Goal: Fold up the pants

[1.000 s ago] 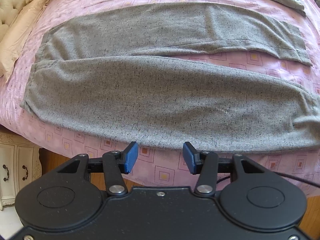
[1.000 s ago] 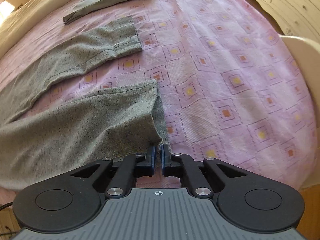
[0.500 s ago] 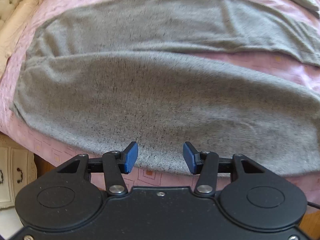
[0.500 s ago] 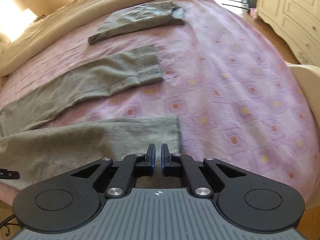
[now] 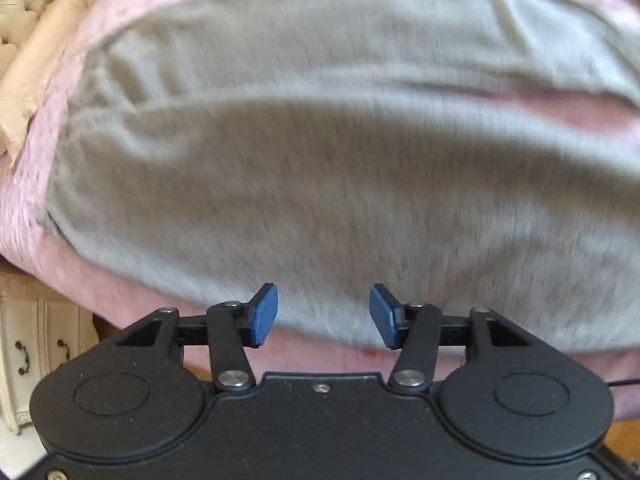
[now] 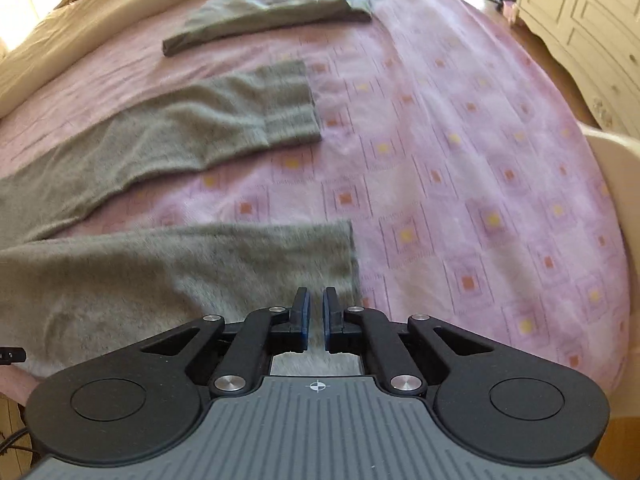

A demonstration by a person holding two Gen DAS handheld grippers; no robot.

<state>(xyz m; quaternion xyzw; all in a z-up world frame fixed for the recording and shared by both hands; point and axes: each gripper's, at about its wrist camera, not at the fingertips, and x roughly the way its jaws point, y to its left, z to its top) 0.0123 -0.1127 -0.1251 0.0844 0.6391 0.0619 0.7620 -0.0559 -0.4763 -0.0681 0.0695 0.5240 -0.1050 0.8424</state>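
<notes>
Left wrist view: pants (image 5: 320,200) flat on pink bed (image 5: 24,240), both legs side by side, unfolded. Left gripper (image 5: 323,316) wide, empty, over near edge.

Right wrist view: near leg's hem (image 6: 348,256) by right gripper (image 6: 315,316), jaws narrow, opening, cloth behind them, none visibly pinched. Second garment (image 6: 272,12) folded farther off. Judged: no fold made yet; whole folding left.

Bare bedspread (image 6: 460,184) beyond pants (image 6: 168,280)

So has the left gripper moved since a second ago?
Yes. The left gripper has closed in over the grey pants; the bedside drawers have slid toward the frame's left edge.
</notes>
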